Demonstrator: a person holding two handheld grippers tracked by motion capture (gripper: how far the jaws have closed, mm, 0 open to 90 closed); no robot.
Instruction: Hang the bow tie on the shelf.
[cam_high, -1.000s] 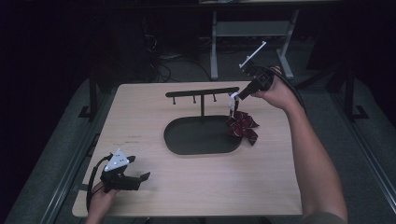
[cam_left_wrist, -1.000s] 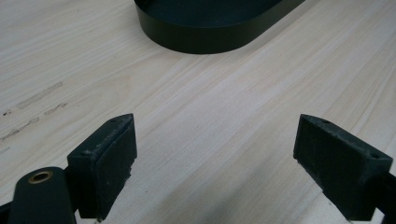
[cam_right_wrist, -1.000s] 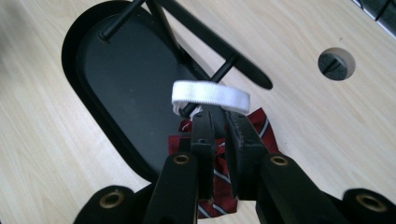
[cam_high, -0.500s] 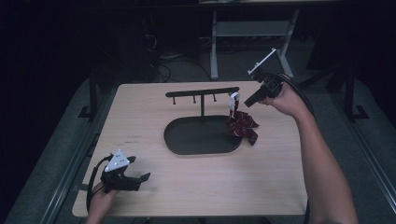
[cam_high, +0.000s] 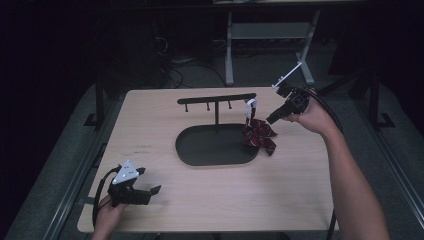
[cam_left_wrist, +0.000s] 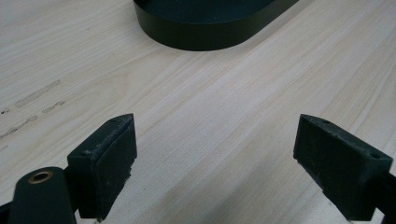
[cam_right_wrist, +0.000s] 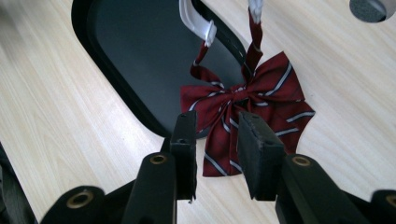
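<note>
A dark red striped bow tie (cam_high: 258, 134) hangs by its white strap (cam_high: 250, 105) from the right end of the black hook stand's bar (cam_high: 216, 98), beside the oval base (cam_high: 210, 150). My right gripper (cam_high: 271, 120) is just right of the bow, apart from it. Its jaws have just been opening and nothing is pressed between them. In the right gripper view the gripper (cam_right_wrist: 217, 120) points at the bow tie (cam_right_wrist: 275, 88), with the strap (cam_right_wrist: 198, 23) over the base (cam_right_wrist: 135, 56). My left gripper (cam_high: 151, 192) rests open at the table's near left, and in its own view it (cam_left_wrist: 215, 158) holds nothing.
The wooden table (cam_high: 300, 190) has free room in front of and right of the stand. In the left gripper view the base's near edge (cam_left_wrist: 201, 39) lies ahead. A metal frame (cam_high: 230, 45) and cables stand on the dark floor behind the table.
My right gripper let go of the bow tie's strap and drew back to the right and slightly down, its jaws spreading. The bow stays on the stand. The left gripper has not moved.
</note>
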